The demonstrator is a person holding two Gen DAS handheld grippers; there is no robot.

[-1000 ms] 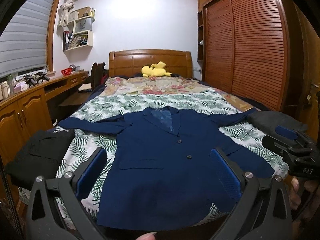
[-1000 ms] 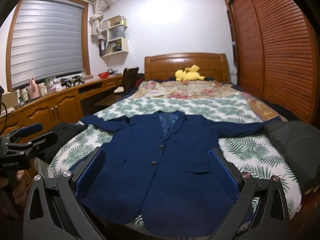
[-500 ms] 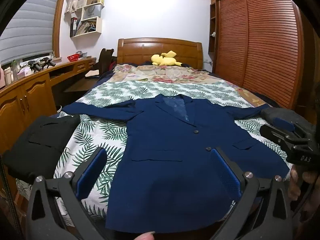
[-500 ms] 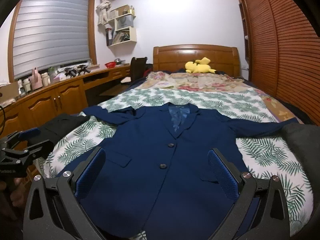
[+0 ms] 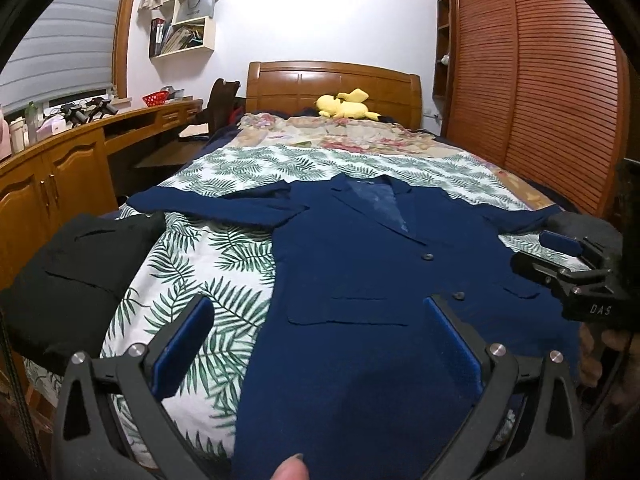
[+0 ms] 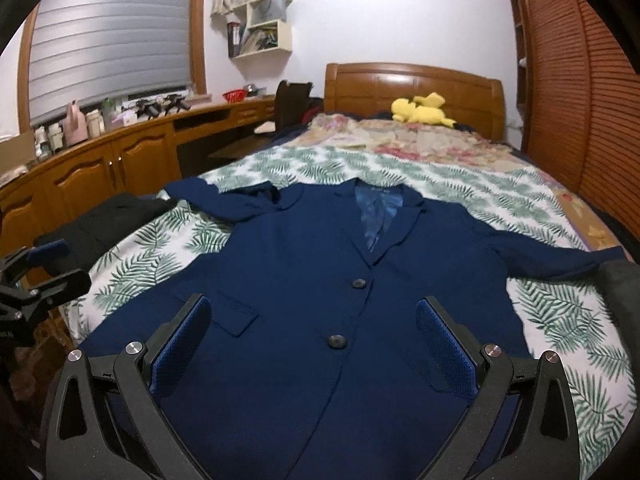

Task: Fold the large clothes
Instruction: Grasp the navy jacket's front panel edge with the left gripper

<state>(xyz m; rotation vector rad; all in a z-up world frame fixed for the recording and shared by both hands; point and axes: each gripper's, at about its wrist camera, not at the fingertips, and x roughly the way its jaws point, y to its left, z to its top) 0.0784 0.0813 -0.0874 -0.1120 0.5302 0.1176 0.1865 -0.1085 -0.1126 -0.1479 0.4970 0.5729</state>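
folding not begun: the navy jacket [image 6: 320,280] lies flat, buttoned, sleeves spread, on the bed [image 6: 400,168]; left tongs [image 5: 316,344] and right tongs [image 6: 312,344] hover spread apart, empty

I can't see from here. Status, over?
Left gripper open, right gripper open, both empty. Blazer flat on bed, unfolded. Black garment beside it, clear.
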